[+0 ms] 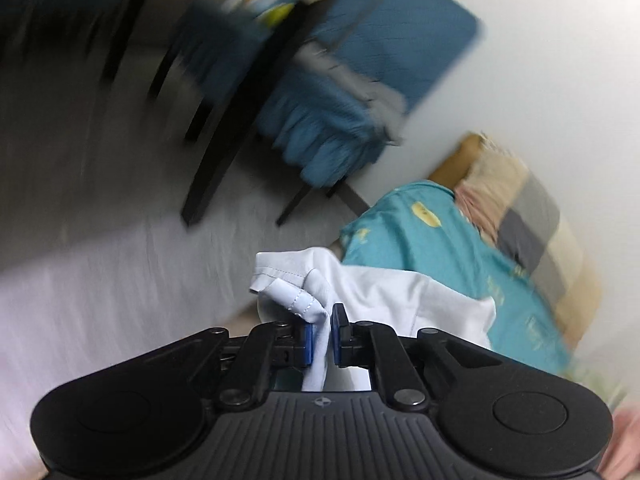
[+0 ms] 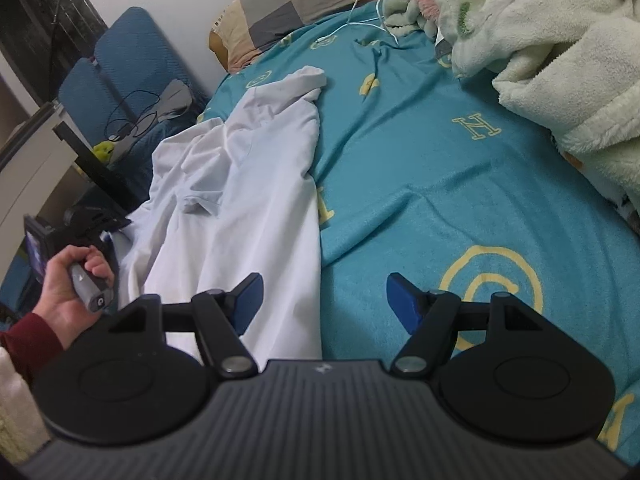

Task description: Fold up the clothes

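Observation:
A white shirt (image 2: 244, 184) lies crumpled on the left side of a bed covered by a teal sheet (image 2: 440, 168). In the left wrist view my left gripper (image 1: 323, 334) is shut on a stitched hem of that white shirt (image 1: 296, 296), the cloth pinched between its blue pads at the bed's edge. In the right wrist view my right gripper (image 2: 324, 300) hovers open over the shirt's near edge, nothing between its fingers. A hand (image 2: 72, 284) in a dark red sleeve holds the left gripper's handle at the far left.
A fluffy cream blanket (image 2: 560, 60) is heaped at the back right of the bed. A checked pillow (image 2: 280, 4) lies at the head, with a white cable (image 2: 372, 12) nearby. Blue chairs (image 2: 120, 68) and dark table legs (image 1: 216, 152) stand beside the bed.

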`<state>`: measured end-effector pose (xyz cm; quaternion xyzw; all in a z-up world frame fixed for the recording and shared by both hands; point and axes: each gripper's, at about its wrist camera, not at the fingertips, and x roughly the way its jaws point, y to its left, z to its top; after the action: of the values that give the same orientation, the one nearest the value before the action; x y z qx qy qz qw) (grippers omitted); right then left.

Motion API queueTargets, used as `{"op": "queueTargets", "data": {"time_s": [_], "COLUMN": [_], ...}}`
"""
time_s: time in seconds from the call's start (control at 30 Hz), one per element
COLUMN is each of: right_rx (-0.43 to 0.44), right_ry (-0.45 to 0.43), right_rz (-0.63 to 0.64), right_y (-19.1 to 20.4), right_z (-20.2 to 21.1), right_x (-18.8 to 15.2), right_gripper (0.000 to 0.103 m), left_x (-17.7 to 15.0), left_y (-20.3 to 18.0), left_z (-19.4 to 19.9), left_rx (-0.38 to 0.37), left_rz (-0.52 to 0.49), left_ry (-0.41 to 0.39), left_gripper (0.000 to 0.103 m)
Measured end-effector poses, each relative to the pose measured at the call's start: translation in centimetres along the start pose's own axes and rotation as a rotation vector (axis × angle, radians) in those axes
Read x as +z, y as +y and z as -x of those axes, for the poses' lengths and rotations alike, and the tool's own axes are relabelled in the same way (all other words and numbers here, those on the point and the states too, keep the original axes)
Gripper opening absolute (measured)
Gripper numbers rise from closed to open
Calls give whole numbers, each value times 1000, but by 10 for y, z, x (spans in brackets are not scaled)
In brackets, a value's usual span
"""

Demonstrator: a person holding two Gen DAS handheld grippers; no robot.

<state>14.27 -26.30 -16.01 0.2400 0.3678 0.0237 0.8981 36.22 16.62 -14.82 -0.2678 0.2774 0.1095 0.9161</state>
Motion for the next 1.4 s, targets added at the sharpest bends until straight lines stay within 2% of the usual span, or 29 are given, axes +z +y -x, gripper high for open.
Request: {"op": "queueTargets", "data": {"time_s": [0.17,0.27,0.4,0.53,0.63,0.7,0.77,0.8,0.9,1.03,1.17,1.23,1.4], "right_rx": [17,27,31,24,16,13,11,8,6,6,10,19,52], "right_ry": [-20,-33,-61,-80,-87,-94,-100,-101,-103,-108,-130,-149,-198], "right_rz": [-8,-23,-40,-68,-85,-93,-98,-101,-106,-108,-86,-69,-3], "right_y": [1,0,-4,-11,-16,-19,-22,-23,-26,-28,-24,-21,-10], "right_z": [9,16,24,27,26,26,26,25,22,21,25,29,43], "right_x": [1,2,5,8,9,9,10,10,11,12,11,11,8], "right_gripper": [70,70,70,70,70,70,70,71,71,71,71,71,71], "left_x": [7,4,-21,-70,-110,-132,-145,-149,-158,-158,-150,-147,-152], "left_y": [-64,-110,-169,-218,-242,-251,-254,-254,-249,-227,-188,-167,-129], "left_z": [33,51,69,70,59,49,44,44,51,96,170,215,298], "left_rx": [43,36,-34,-128,-171,-172,-174,-179,-194,-211,-187,-181,-191], "left_rz": [-334,-524,-718,-851,-902,-911,-911,-917,-940,-964,-945,-911,-833], "left_ry": [-85,-149,-182,-165,-127,-97,-67,-54,-23,-12,-12,-18,-2], "left_gripper": [9,9,9,10,10,11,18,23,51,69,69,74,76]}}
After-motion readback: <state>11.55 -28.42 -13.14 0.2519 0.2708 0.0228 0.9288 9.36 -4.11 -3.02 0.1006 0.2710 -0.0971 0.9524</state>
